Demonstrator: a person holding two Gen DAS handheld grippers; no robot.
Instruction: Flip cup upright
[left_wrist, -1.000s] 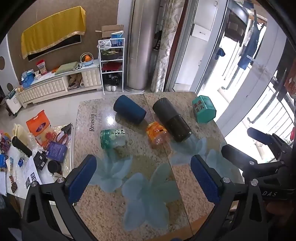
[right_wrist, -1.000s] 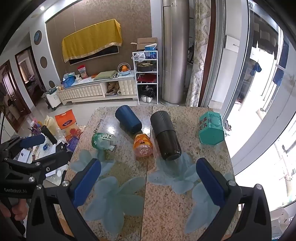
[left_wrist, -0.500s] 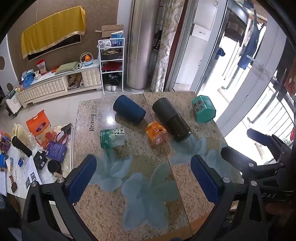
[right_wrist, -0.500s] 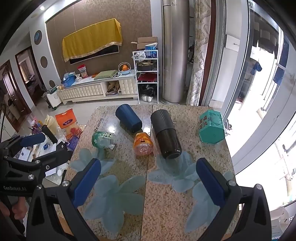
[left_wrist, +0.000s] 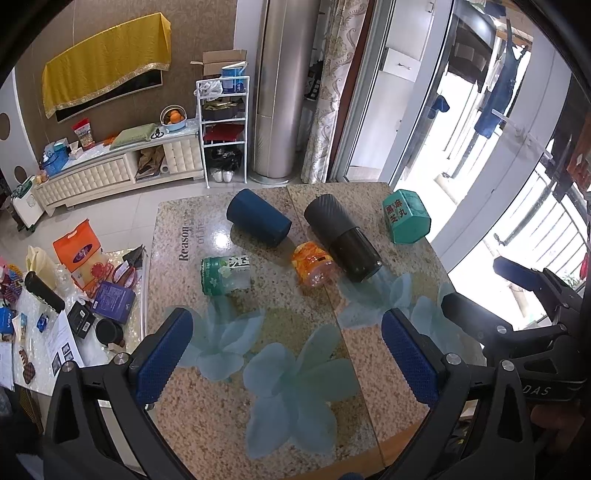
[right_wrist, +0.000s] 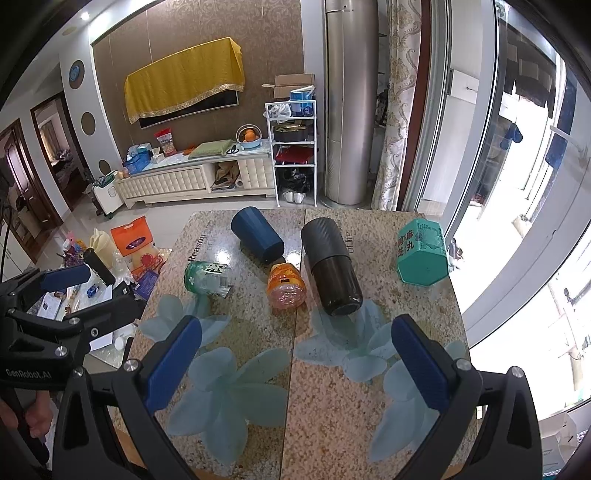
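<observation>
A dark blue cup (left_wrist: 258, 218) (right_wrist: 257, 234) lies on its side at the far middle of the stone table. A black tumbler (left_wrist: 341, 238) (right_wrist: 330, 266) lies on its side to its right. A green-labelled glass jar (left_wrist: 225, 275) (right_wrist: 207, 277) and an orange jar (left_wrist: 313, 264) (right_wrist: 286, 286) also lie on their sides. My left gripper (left_wrist: 288, 354) is open and empty over the near part of the table. My right gripper (right_wrist: 295, 360) is open and empty, also near the front. Each gripper shows at the edge of the other's view.
A teal hexagonal box (left_wrist: 406, 216) (right_wrist: 423, 251) lies at the table's (left_wrist: 295, 369) far right. A low side table (left_wrist: 74, 314) with packets and boxes stands on the left. A glass door and balcony are on the right.
Both views have shifted only slightly; the objects on the table have not moved and both grippers stay open.
</observation>
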